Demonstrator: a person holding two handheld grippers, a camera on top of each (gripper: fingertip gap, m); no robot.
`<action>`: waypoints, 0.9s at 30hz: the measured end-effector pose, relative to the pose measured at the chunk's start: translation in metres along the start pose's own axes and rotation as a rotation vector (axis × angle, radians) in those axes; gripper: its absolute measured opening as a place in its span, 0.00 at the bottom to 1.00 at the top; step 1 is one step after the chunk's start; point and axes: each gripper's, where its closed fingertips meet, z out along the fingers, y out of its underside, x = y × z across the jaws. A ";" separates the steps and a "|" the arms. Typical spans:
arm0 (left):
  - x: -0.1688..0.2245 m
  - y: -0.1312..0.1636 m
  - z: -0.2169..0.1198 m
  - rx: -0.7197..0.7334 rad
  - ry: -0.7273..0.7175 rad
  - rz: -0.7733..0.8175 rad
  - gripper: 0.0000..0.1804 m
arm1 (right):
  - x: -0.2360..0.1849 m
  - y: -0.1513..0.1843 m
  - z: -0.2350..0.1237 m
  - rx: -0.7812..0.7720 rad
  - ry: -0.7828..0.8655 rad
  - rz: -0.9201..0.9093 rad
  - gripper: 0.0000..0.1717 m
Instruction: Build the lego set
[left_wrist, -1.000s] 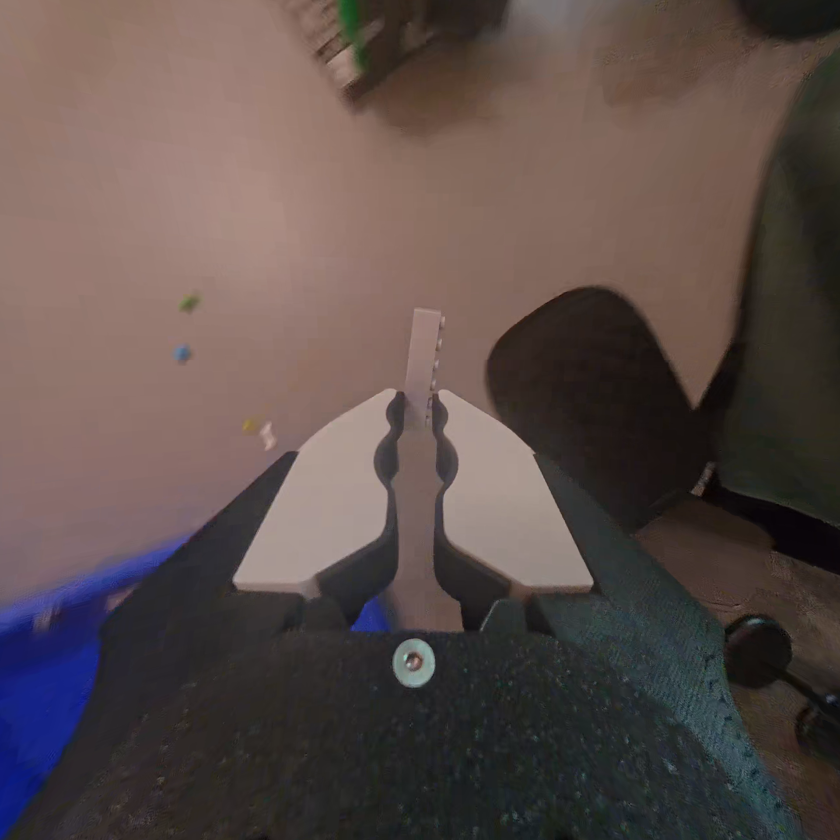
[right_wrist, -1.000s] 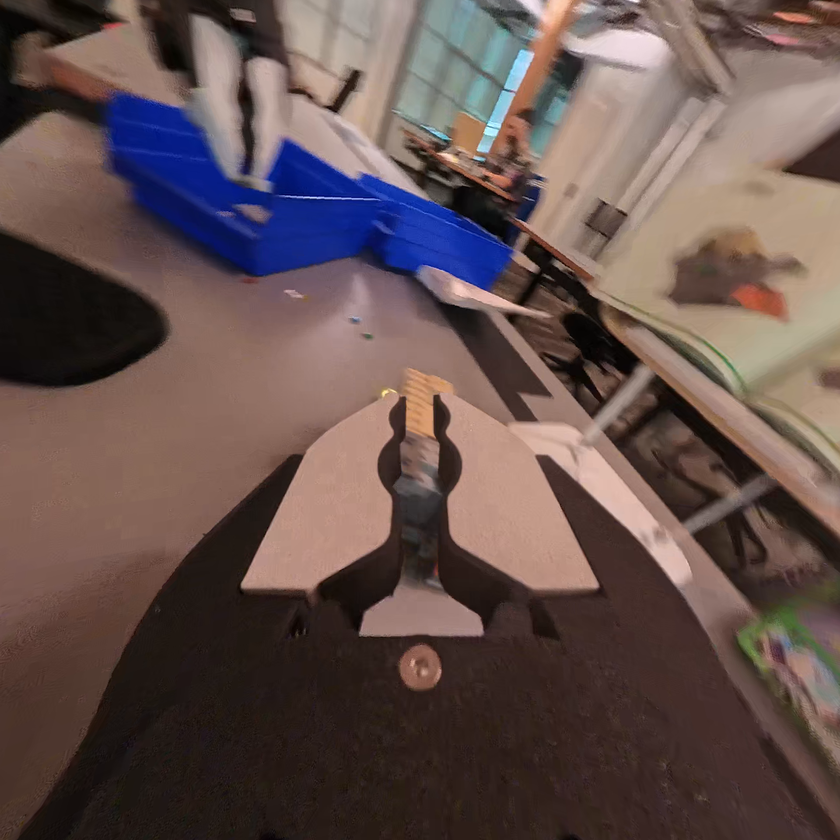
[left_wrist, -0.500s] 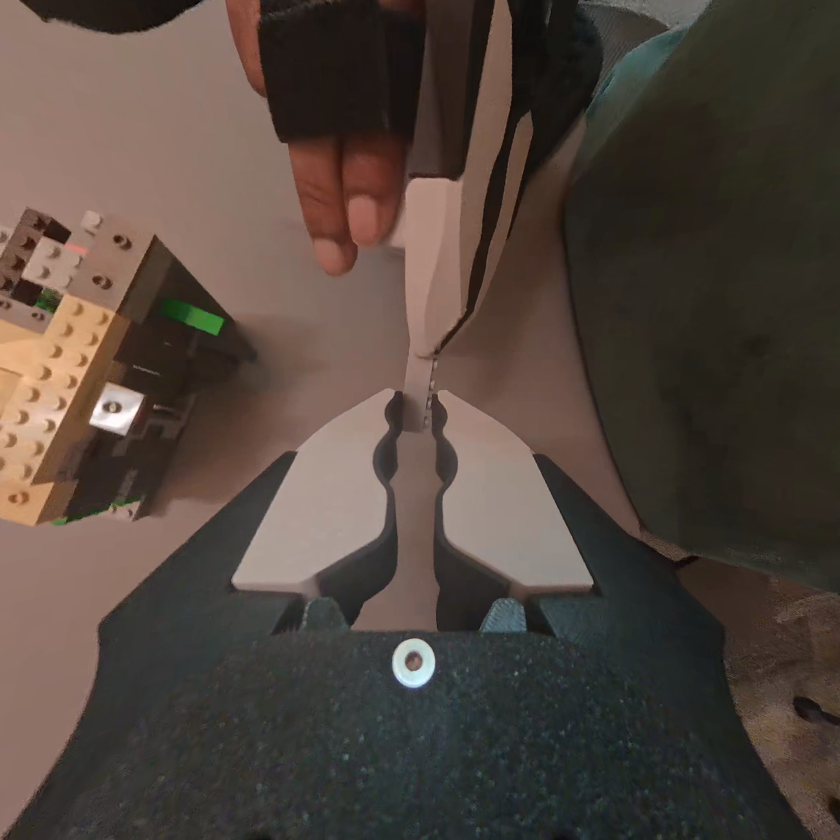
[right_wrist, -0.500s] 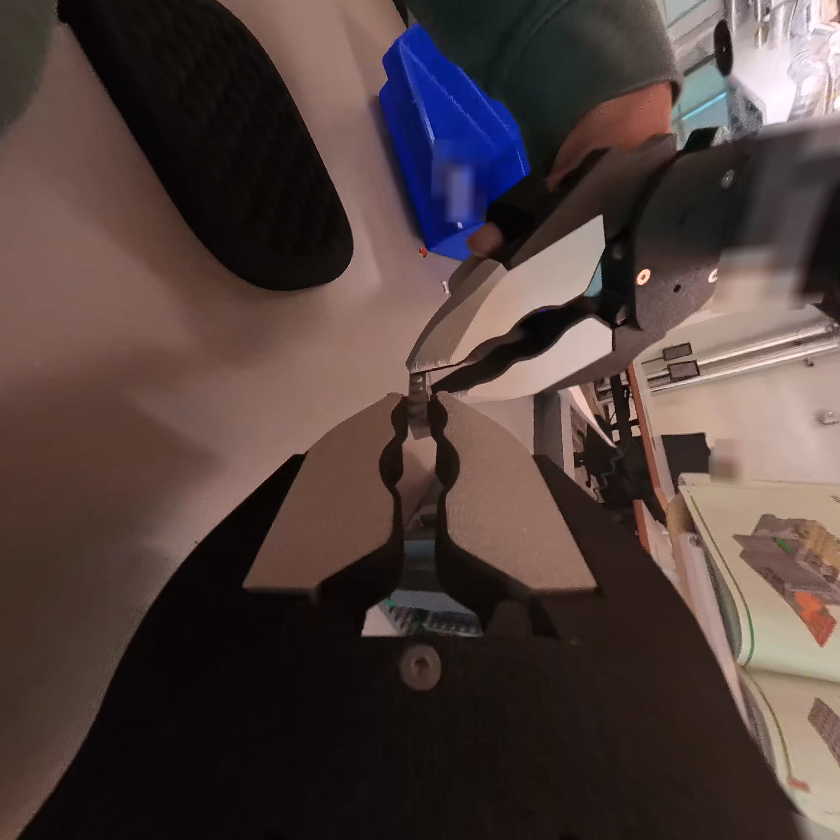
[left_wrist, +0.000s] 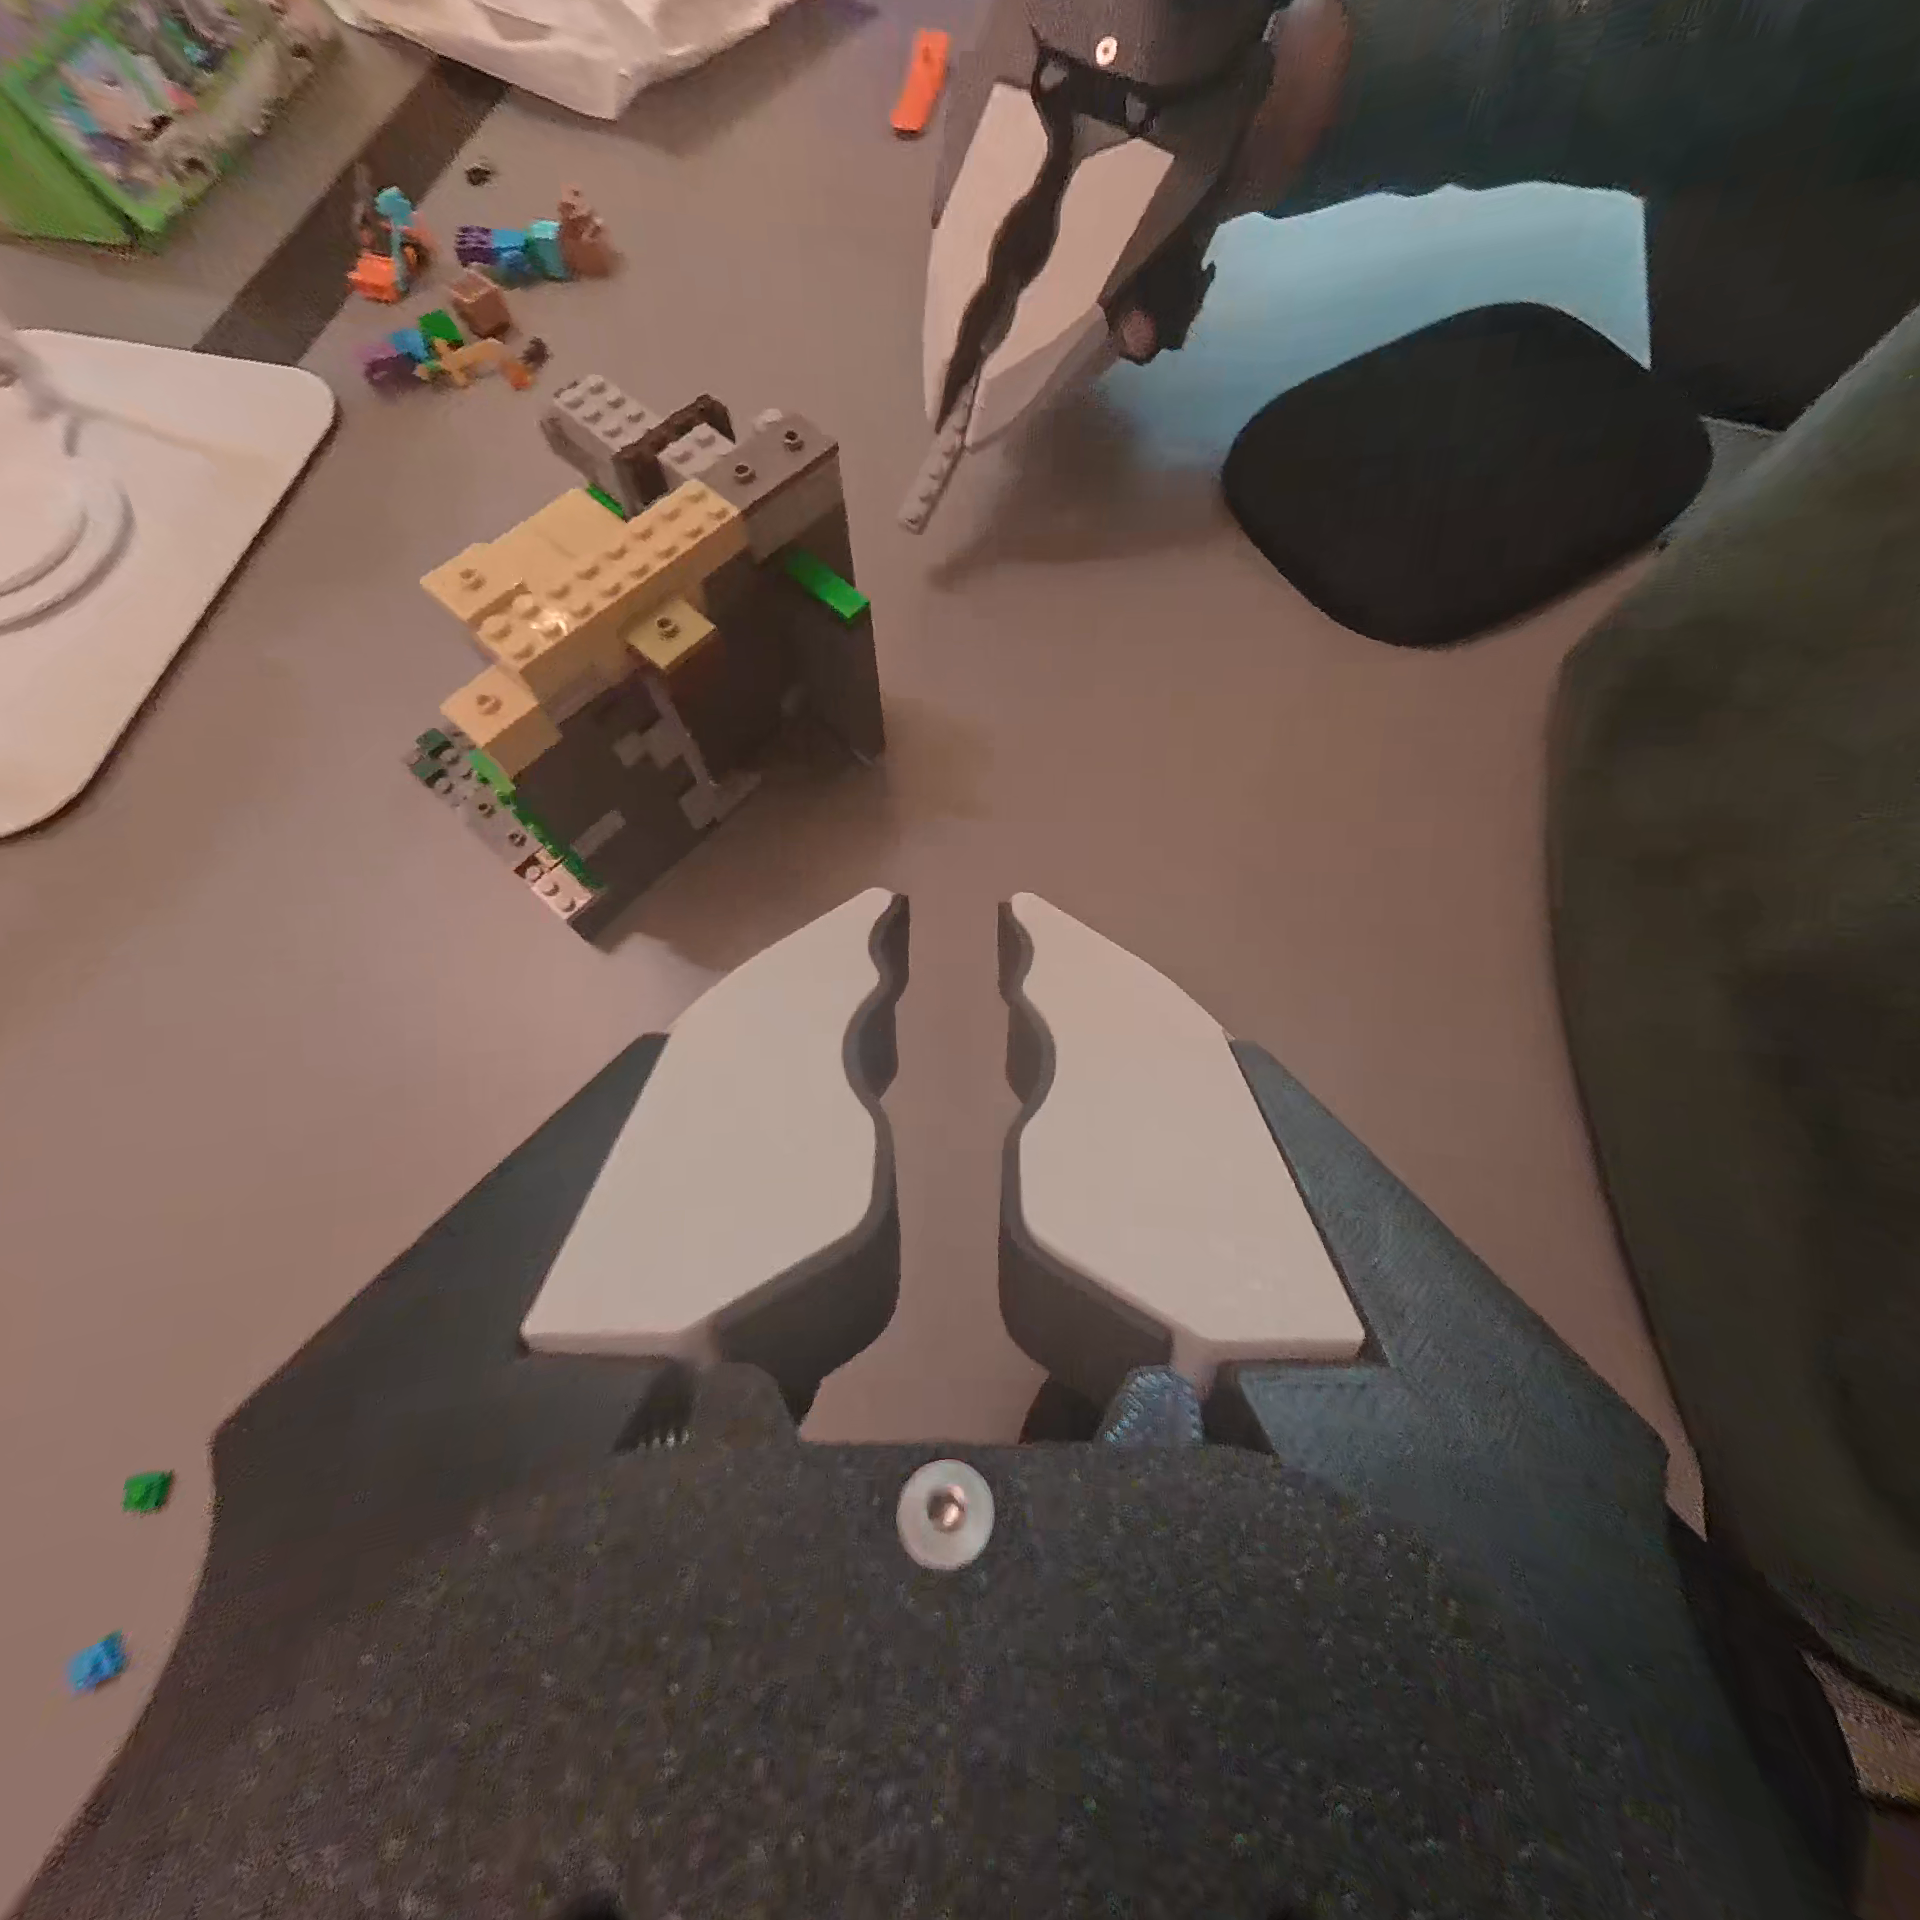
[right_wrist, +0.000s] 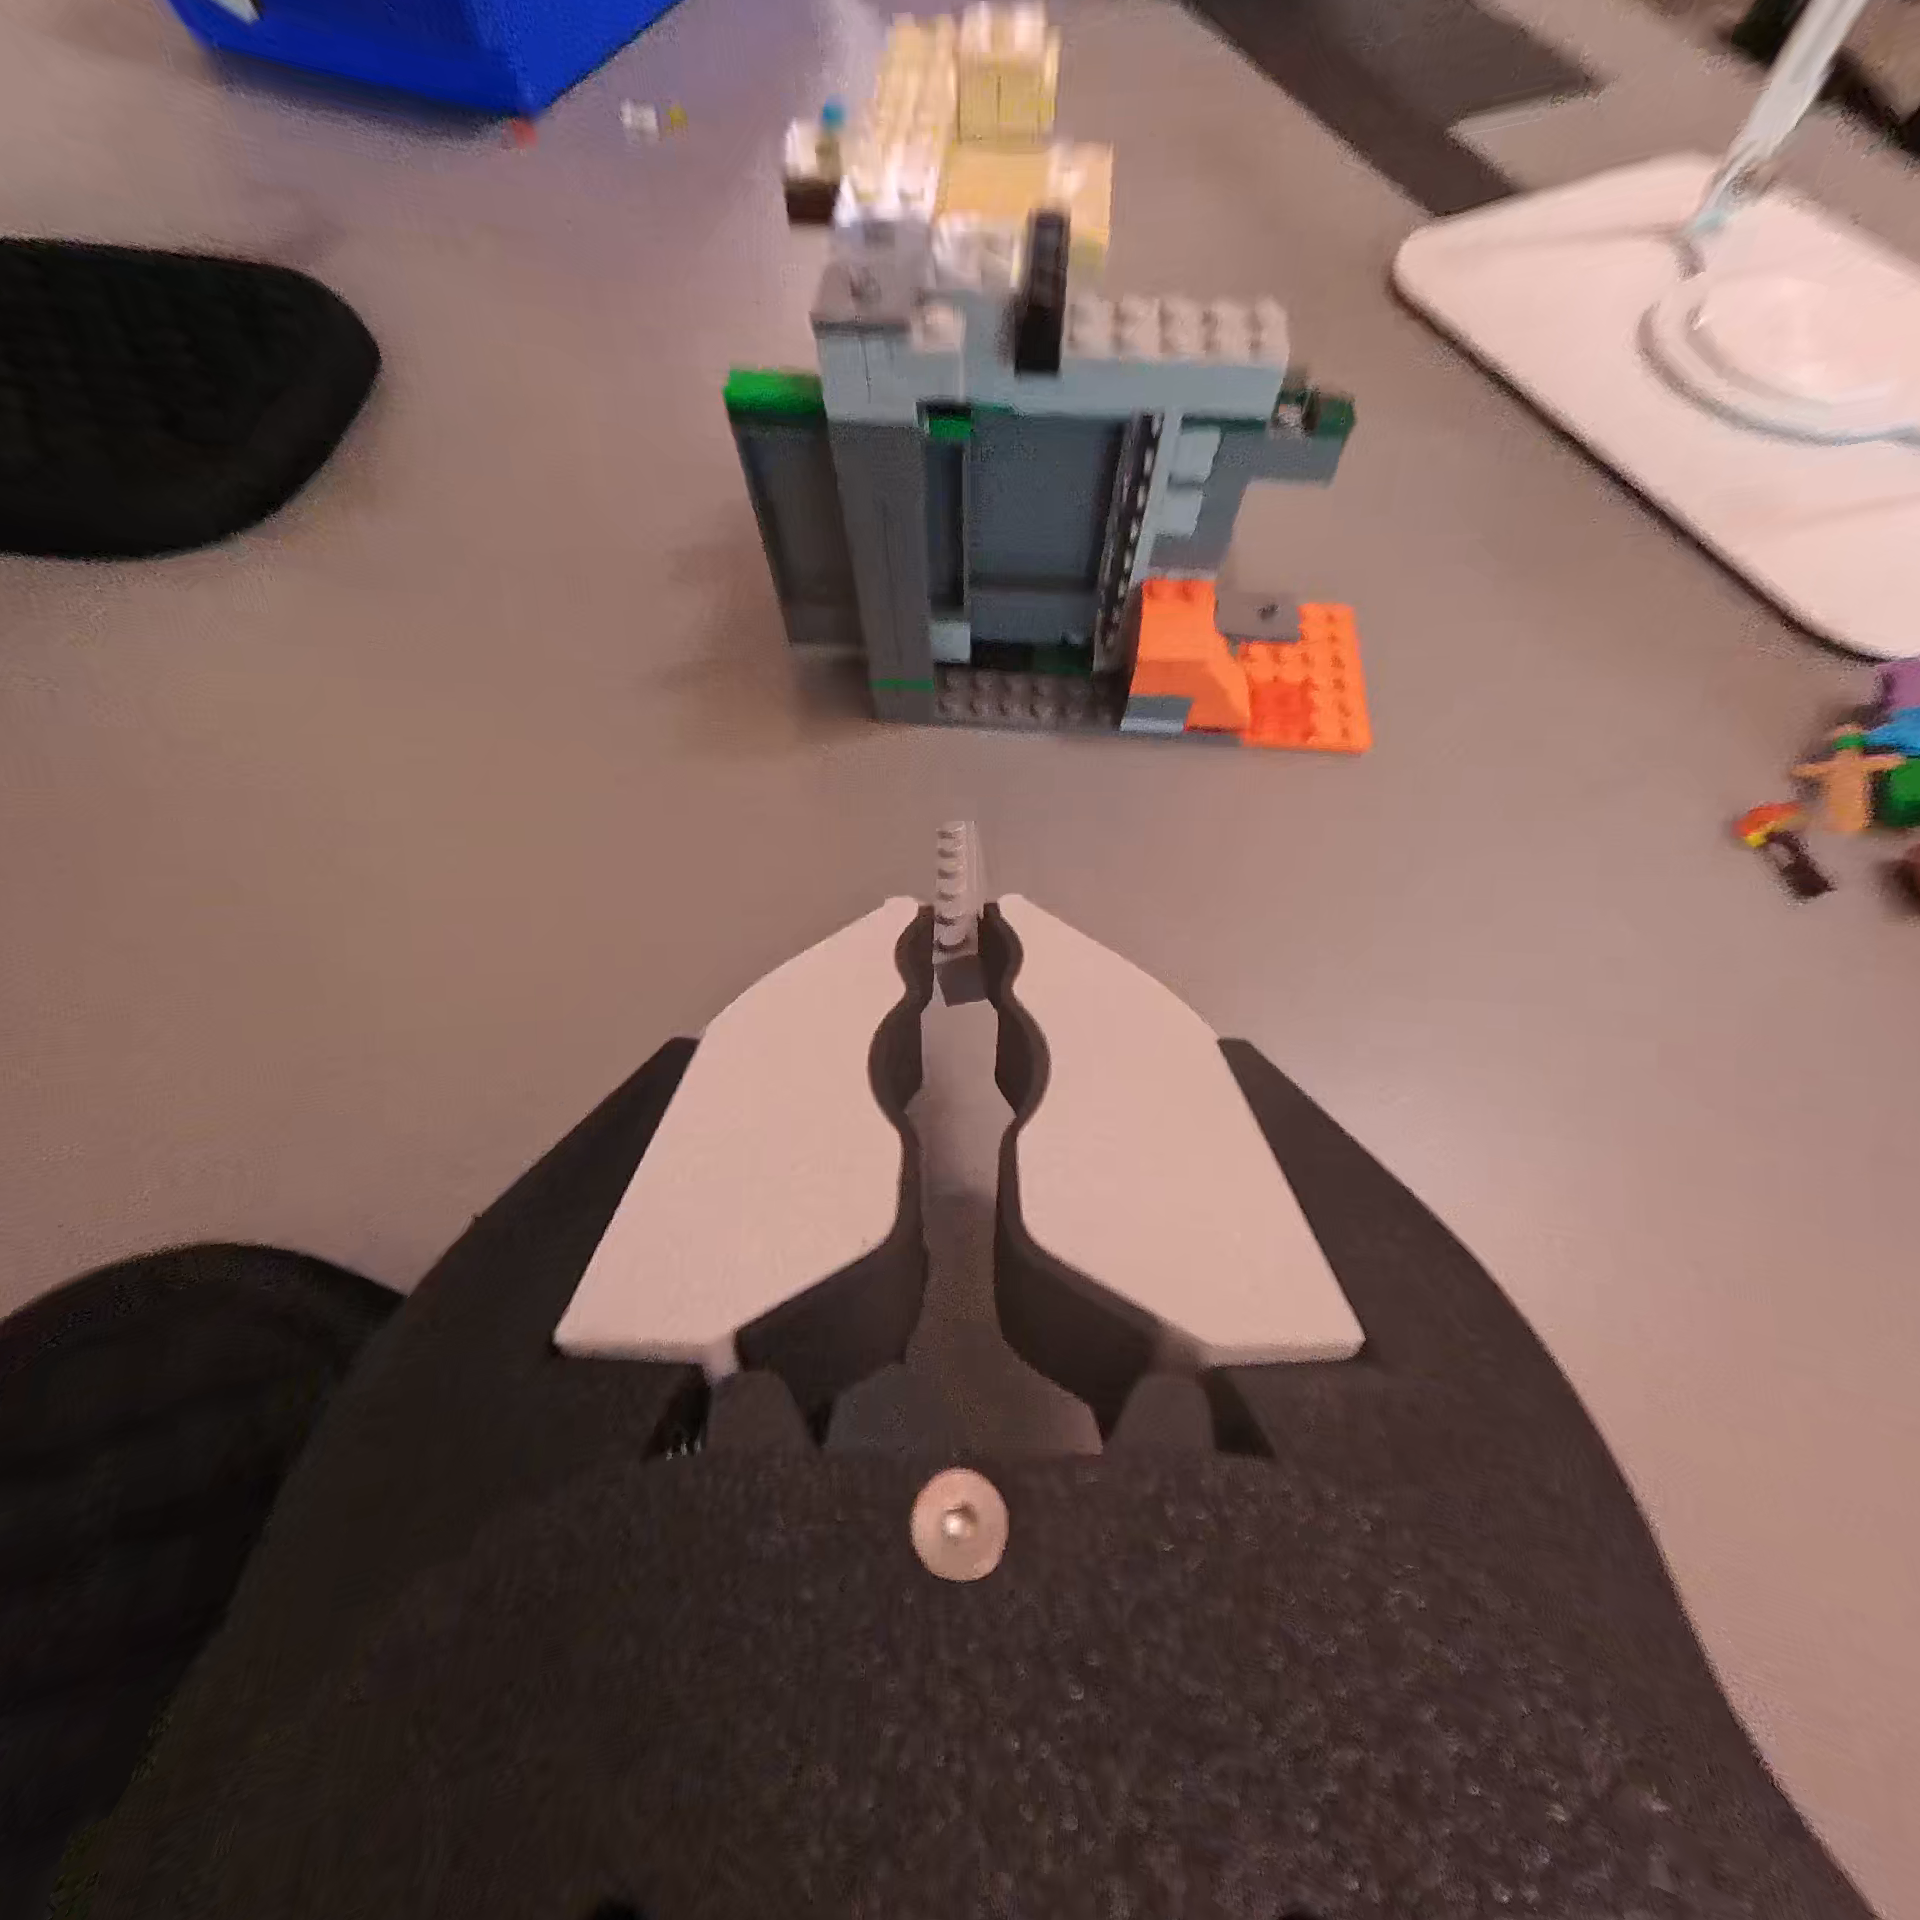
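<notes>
One grey studded strip pinched in right tool; left tool spread, bare; one brick model.

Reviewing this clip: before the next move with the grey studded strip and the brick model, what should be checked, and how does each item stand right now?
1. Right gripper has the thin grey studded plate clamped at its fingertips: ok, also seen from the left wrist view.
2. Plate seated straight in the grasp: cannot tell; only its edge shows, most of it sticking out past the tips.
3. Left gripper empty, jaws apart with bare table between: ok.
4. Brick model standing upright on the table: ok.
5. Path between plate and model free of loose pieces: ok; the scattered small bricks lie off to the side.
6. Target spot on the model: cannot tell.
</notes>
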 end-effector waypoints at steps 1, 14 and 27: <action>0.001 0.002 0.000 0.013 -0.011 -0.007 0.09 | 0.001 0.006 0.002 -0.033 -0.027 -0.003 0.05; 0.002 0.013 0.001 0.063 -0.091 -0.053 0.08 | 0.008 0.031 0.008 -0.225 -0.153 -0.128 0.07; -0.090 0.032 -0.137 0.081 -0.543 -0.159 0.07 | -0.002 -0.015 -0.007 -0.016 -0.026 -0.076 0.09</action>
